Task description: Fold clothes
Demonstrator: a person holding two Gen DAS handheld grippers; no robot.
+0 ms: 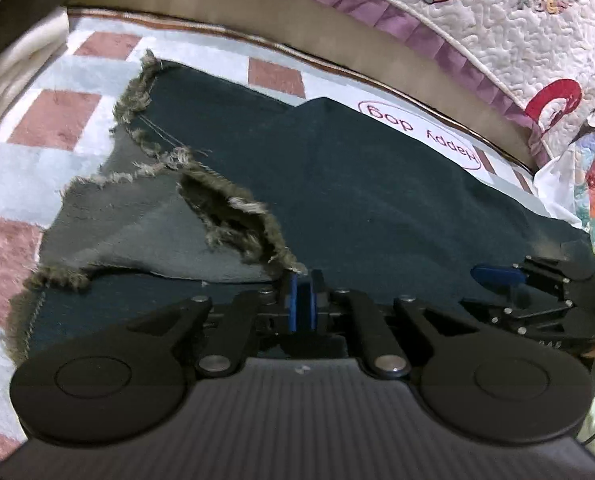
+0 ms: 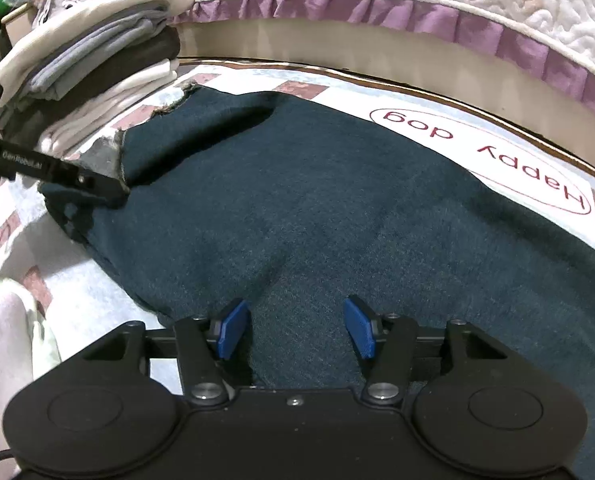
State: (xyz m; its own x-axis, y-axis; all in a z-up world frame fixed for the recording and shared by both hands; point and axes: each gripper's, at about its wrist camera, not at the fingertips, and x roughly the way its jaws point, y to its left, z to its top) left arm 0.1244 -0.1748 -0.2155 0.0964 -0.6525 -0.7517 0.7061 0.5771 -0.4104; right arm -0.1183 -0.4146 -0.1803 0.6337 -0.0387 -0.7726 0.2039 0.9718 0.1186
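A dark teal garment with frayed hems lies spread on a checked mat on the floor beside a bed. The left gripper, its fingers pinched together on the frayed hem, appears to be carrying that edge over to make a fold. The right gripper, at six o'clock in its own view, hovers over the cloth with fingers spread wide and holds nothing; folded clothes are stacked at ten o'clock.

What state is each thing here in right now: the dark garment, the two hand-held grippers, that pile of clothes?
Dark frayed garment: spread on the checked mat, one frayed corner turned over.
Left hand-held gripper: shut on the garment's frayed edge.
Right hand-held gripper: open above the garment.
Clothes pile: folded, stacked.
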